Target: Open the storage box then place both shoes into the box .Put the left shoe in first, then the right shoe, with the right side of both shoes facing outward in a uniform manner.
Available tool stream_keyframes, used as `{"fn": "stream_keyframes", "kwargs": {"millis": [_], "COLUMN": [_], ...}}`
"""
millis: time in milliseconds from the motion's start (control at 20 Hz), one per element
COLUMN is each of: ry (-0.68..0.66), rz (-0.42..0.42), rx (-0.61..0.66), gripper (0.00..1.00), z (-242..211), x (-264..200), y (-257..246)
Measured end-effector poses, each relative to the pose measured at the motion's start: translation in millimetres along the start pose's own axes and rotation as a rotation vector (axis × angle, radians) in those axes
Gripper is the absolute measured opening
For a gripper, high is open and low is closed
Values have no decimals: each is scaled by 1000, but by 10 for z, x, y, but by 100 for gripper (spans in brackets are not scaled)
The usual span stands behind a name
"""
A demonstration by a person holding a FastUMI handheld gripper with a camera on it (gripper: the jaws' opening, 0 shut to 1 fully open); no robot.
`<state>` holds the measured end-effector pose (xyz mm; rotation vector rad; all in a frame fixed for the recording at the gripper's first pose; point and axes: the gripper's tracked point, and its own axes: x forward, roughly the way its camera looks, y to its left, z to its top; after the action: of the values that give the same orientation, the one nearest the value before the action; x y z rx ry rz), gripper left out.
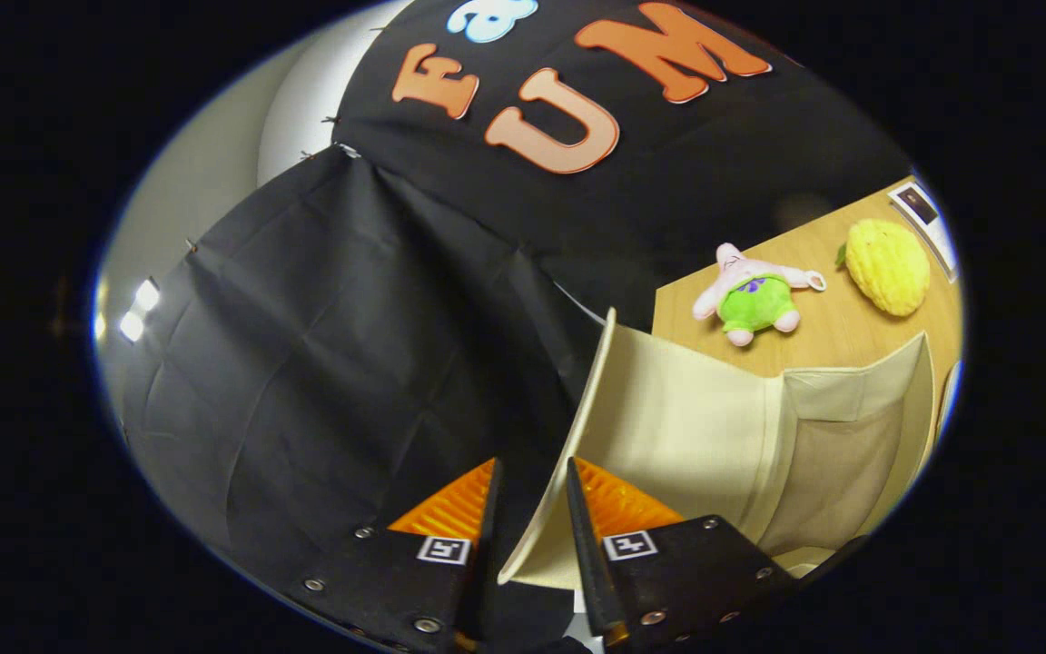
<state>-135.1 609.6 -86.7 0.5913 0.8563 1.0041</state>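
The tool (532, 509) has the edge of the storage box's lid (659, 427) between its two fingers, and the whole view is tilted, which fits a lid being swung upward on its hinge. The cream flap stands nearly on edge, its thin rim running from between the fingertips up toward the black cloth wall (350, 345). The fingers stand only a narrow gap apart with the rim of the flap in that gap; they look clamped on it, though from this angle I cannot be sure that both pads truly press on the panel.

Holding the lid by its free edge makes sense: that is the spot farthest from the hinge, so the flap turns with little effort and the box mouth stays clear. Beyond the raised flap the storage box (850, 454) shows its pale fabric interior, a folded corner and a side wall, sitting on the wooden counter (841, 327).

Farther back on the counter lie a small pink and green plush toy (753, 295) and, just beside it, a yellow bumpy toy fruit (888, 266), both well apart from the box. I judge the opening step to be under way, with the shoes yet to be placed.
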Motion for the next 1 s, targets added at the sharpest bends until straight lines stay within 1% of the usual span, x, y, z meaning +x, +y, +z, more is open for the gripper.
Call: {"fn": "stream_keyframes", "kwargs": {"millis": [50,150,200,300,500,650,1000], "ry": [-5,-28,-28,-49,-118,-157,-228], "rz": [-7,-46,-61,-94,-194,-277,-517], "rx": [-13,-34,-40,-53,-94,-141,-216], "gripper": [51,92,98,98,98,98,98], "z": [-15,5,-7,41,285,405,587], "x": [14,39,48,-6,-277,-583,-1505], "y": [-7,-116,-172,-295,-689,-1062,-2139]}}
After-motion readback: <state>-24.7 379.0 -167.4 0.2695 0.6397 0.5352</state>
